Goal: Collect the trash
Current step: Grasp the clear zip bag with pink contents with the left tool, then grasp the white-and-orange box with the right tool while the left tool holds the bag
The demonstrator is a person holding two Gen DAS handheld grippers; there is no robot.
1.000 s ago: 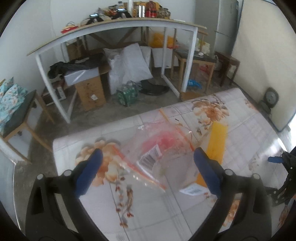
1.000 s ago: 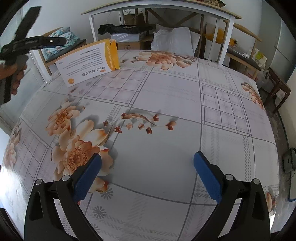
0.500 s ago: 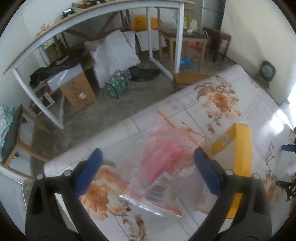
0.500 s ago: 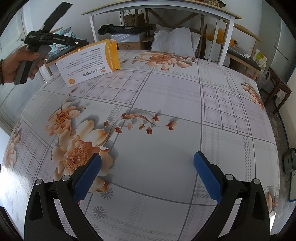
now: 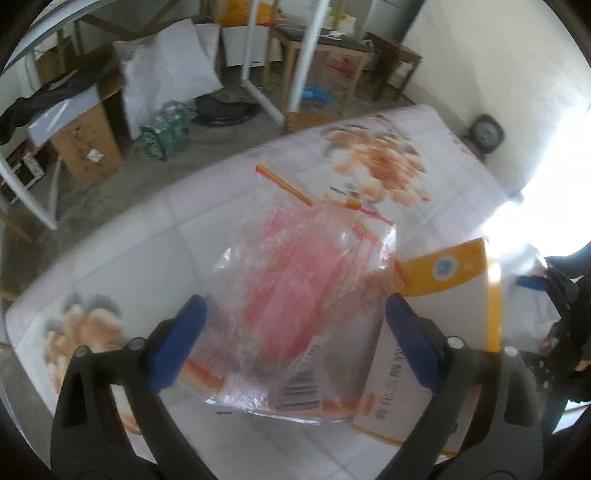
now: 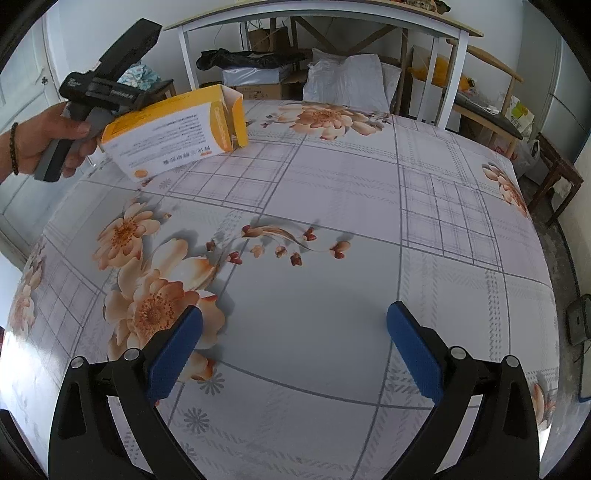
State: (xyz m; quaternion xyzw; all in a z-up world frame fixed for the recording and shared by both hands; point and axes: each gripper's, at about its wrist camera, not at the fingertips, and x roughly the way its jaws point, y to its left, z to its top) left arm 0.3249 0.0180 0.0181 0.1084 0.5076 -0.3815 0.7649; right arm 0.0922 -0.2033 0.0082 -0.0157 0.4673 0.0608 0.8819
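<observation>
A clear plastic bag with pink and red contents and a barcode label lies on the floral tablecloth, partly over a yellow-and-white carton. My left gripper points steeply down at the bag. Its jaws are closing with the bag between them, and the blue pads are not pressing on it. In the right wrist view the carton sits at the far left of the table, and a person's hand holds the left gripper's handle behind it. My right gripper hovers open over bare tablecloth.
Beyond the table's far edge stand a white-framed table, white sacks, a cardboard box, a pack of green bottles and wooden stools. A small fan sits on the floor by the wall.
The left gripper has dropped and tipped down toward the bag, which now fills the space between its fingers. The fingers stand slightly closer together. The right gripper has not moved.
</observation>
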